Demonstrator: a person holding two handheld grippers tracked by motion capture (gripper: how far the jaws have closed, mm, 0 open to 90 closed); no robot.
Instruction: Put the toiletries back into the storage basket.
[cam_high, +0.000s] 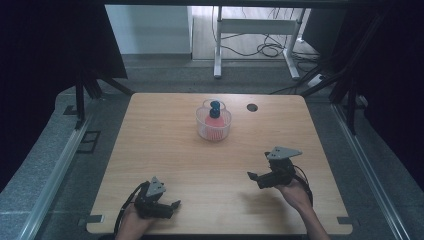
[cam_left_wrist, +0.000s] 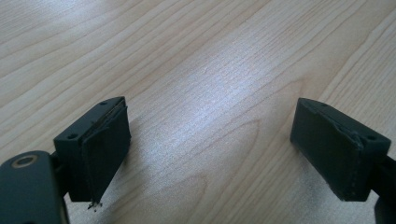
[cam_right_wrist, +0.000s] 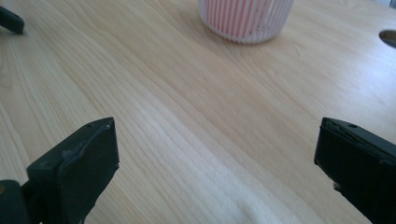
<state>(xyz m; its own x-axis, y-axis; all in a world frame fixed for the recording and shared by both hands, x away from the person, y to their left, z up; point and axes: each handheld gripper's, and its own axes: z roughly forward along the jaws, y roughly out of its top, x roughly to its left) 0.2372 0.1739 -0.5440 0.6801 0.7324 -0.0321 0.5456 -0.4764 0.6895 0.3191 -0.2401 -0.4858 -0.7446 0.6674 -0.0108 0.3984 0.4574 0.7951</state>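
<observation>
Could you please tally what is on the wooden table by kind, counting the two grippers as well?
Hand-held black grippers: 2, the left gripper and the right gripper, both open.
White ribbed plastic basket: 1.
Red object inside the basket: 1.
Blue object on top of it: 1.
Total: 5.

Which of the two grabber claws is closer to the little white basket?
The right gripper. It sits further up the table, nearer the white basket, while the left gripper stays down at the table's near edge.
</observation>
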